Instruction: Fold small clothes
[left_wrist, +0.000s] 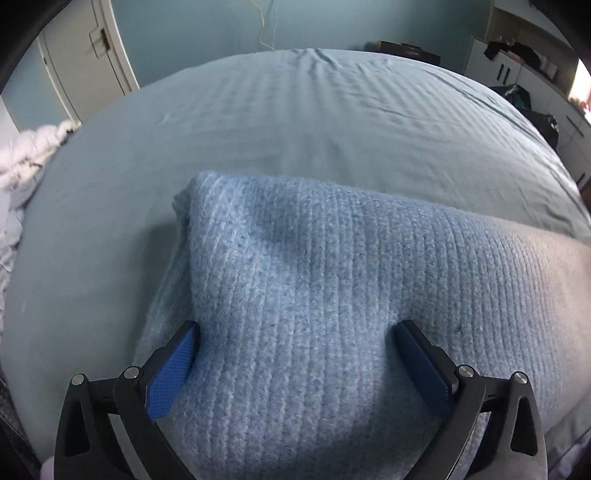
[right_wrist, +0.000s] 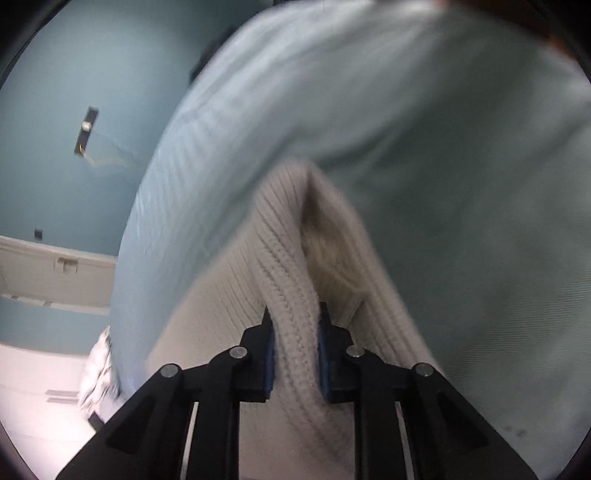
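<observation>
The left hand-held gripper (left_wrist: 297, 332) is spread wide, its blue pads (left_wrist: 171, 373) set on either side of a broad swell of the knitted garment (left_wrist: 332, 280), which bulges up between them without being pinched. The knit looks pale blue from this side and lies on the bed (left_wrist: 295, 122), at its near edge, over a smooth blue-grey sheet. A rumpled white duvet (left_wrist: 26, 162) is bunched at the bed's left edge. The right hand-held gripper (right_wrist: 295, 332) is pressed together on a thick ribbed fold of the same garment (right_wrist: 291, 266), which reads cream-white in that view, the fold running up between the fingers (right_wrist: 255, 354) to a peak. Behind it the bed sheet (right_wrist: 406, 110) is blurred.
</observation>
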